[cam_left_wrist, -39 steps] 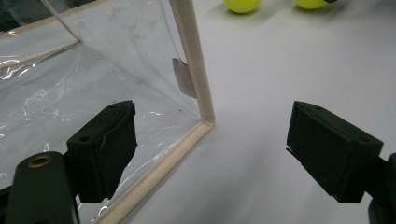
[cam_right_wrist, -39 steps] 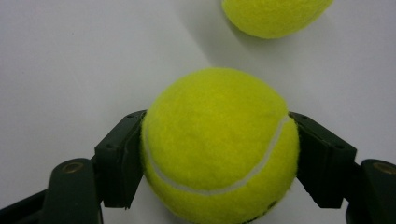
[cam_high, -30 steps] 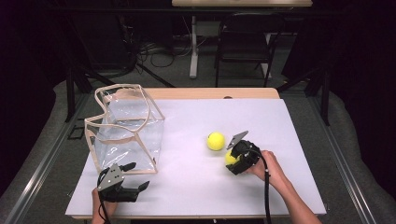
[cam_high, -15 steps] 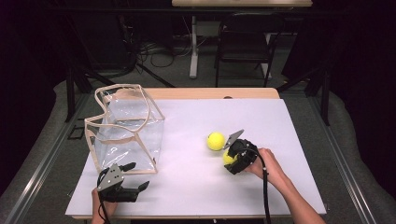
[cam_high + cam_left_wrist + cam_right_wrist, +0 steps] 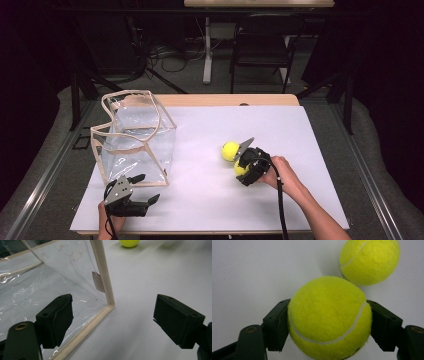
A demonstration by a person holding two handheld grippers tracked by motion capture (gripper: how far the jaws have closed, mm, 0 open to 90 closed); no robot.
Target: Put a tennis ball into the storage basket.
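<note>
Yellow felt fills the right gripper [image 5: 329, 322], its jaws pinching a tennis ball [image 5: 329, 317] at the right of the white table [image 5: 200, 210], just beside a second ball [image 5: 370, 261]. At the near left, the left gripper [image 5: 112, 320] waits with jaws spread beside a clear plastic bag [image 5: 135, 140]. A clean lift likely means rising straight up, grip firm, without nudging the neighbouring ball.
</note>
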